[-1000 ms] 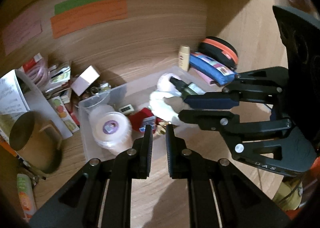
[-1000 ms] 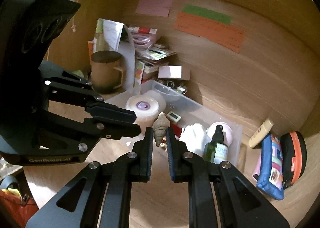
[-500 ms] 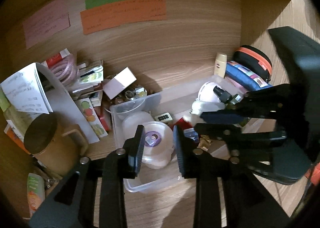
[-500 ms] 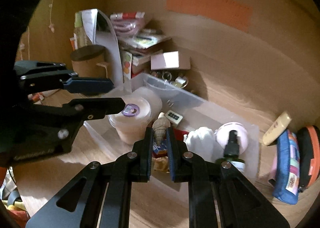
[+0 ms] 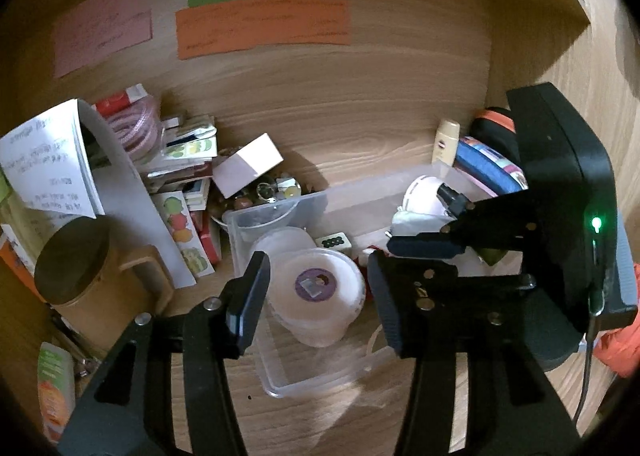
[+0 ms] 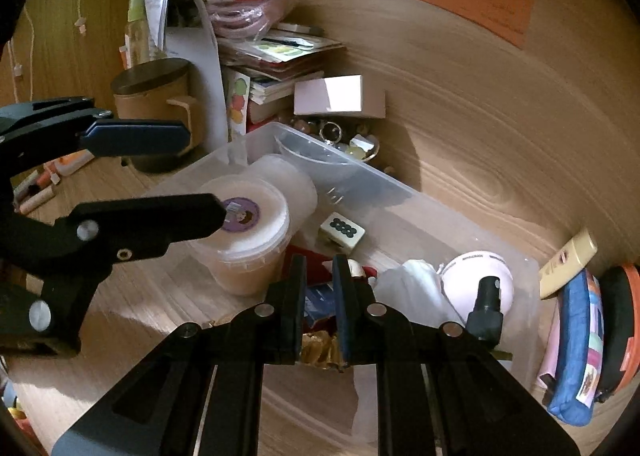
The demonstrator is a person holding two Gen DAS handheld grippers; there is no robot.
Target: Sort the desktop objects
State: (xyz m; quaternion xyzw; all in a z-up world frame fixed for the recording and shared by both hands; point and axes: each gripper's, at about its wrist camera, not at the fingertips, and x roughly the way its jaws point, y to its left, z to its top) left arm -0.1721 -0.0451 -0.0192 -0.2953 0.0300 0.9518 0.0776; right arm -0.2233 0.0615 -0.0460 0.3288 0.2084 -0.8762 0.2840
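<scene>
A clear plastic bin (image 5: 280, 212) (image 6: 516, 268) sits on the wooden desk and holds a white tub with a purple label (image 5: 316, 288) (image 6: 244, 224), a mahjong tile (image 6: 342, 232), a white cloth, a round pink case (image 6: 476, 276) and a dark spray bottle (image 6: 486, 304). My left gripper (image 5: 318, 296) is open, its fingers on either side of the tub. My right gripper (image 6: 320, 292) hangs low inside the bin with a narrow gap between its fingers. The spiral shell is no longer between them; a pale tip (image 6: 354, 268) lies just right of the right finger.
A brown lidded mug (image 5: 76, 268) (image 6: 156, 104), a stack of booklets and a pink box (image 6: 332, 100) crowd the back left. A blue pencil case (image 6: 576, 348), an orange-rimmed black case and a cream tube (image 5: 446, 140) lie right of the bin. Coloured notes are on the wall.
My left gripper has opened wide and moved over the white tub. My right gripper has gone down into the bin and the shell has left its fingers.
</scene>
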